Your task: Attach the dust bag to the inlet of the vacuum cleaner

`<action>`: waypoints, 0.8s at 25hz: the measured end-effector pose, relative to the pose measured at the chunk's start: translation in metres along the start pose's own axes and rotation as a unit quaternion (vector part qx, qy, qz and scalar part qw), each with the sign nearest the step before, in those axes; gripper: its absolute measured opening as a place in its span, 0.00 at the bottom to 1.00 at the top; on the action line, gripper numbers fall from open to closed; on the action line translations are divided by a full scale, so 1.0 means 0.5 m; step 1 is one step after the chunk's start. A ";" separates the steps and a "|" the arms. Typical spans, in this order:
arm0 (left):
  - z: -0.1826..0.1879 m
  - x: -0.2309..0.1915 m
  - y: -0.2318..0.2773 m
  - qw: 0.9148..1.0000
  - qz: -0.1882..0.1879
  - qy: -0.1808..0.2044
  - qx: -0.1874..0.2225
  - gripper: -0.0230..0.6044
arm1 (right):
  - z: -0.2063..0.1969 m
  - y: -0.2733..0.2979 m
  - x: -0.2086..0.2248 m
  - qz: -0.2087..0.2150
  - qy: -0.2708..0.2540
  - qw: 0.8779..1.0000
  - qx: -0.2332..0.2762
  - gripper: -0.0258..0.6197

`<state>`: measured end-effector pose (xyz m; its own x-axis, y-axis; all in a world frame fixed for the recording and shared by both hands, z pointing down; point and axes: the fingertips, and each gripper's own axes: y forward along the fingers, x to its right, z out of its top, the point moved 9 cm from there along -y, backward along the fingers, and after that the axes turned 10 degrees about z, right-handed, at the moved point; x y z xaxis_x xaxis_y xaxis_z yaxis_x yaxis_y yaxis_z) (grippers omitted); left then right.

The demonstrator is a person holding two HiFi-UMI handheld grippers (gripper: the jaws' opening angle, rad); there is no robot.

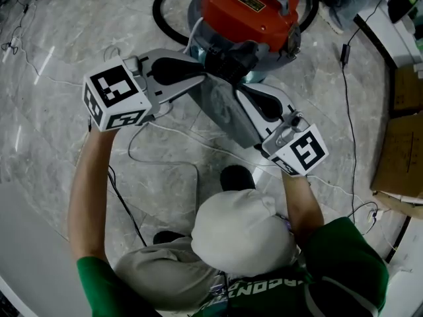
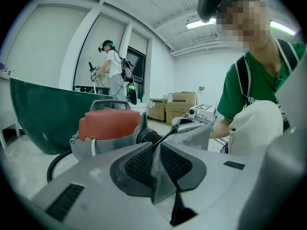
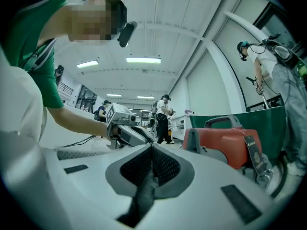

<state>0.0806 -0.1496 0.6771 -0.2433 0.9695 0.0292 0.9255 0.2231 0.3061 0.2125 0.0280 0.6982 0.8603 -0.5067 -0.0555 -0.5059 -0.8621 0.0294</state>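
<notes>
One vacuum cleaner with a red top stands at the far edge of the floor. One grey dust bag hangs just before it, stretched between two grippers. The left gripper is clamped on a thin fold of the bag; the right gripper has its jaws pressed together on another fold. Whether the bag's mouth touches the inlet is hidden, so that cannot be told. Bare floor lies open to the left. Cardboard boxes line the right edge, a black hose loops behind the vacuum, and a black cable trails down the right side.
</notes>
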 end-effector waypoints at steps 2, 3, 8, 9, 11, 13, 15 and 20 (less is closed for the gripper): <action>0.004 -0.003 0.011 1.000 0.002 0.008 -0.002 0.13 | -0.002 -0.004 0.006 -0.007 0.000 1.000 -0.001 0.06; 0.006 -0.004 0.016 1.000 0.002 0.013 -0.004 0.13 | -0.003 -0.006 0.008 -0.009 -0.002 1.000 -0.002 0.06; 0.010 -0.007 0.028 0.999 -0.002 0.033 0.000 0.12 | -0.004 -0.011 0.007 -0.011 -0.019 1.000 -0.009 0.06; 0.012 -0.007 0.029 0.999 -0.001 0.037 0.001 0.12 | -0.003 -0.011 0.008 -0.011 -0.019 1.000 -0.010 0.06; 0.014 -0.006 0.029 0.999 -0.001 0.048 0.002 0.12 | -0.002 -0.011 0.009 -0.012 -0.019 1.000 -0.011 0.06; 0.016 -0.007 0.030 0.998 -0.003 0.055 0.002 0.12 | -0.001 -0.011 0.012 -0.011 -0.017 1.000 -0.013 0.06; 0.017 -0.009 0.033 0.998 -0.005 0.059 0.001 0.12 | -0.001 -0.011 0.016 -0.012 -0.010 1.000 -0.011 0.06; 0.023 -0.021 0.041 0.998 -0.011 0.066 -0.004 0.12 | 0.001 -0.006 0.026 -0.016 0.001 1.000 -0.008 0.06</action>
<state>0.1056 -0.1540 0.6723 -0.3006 0.9423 0.1472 0.9174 0.2434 0.3149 0.2255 0.0241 0.6968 0.8760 -0.4791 -0.0546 -0.4773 -0.8777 0.0436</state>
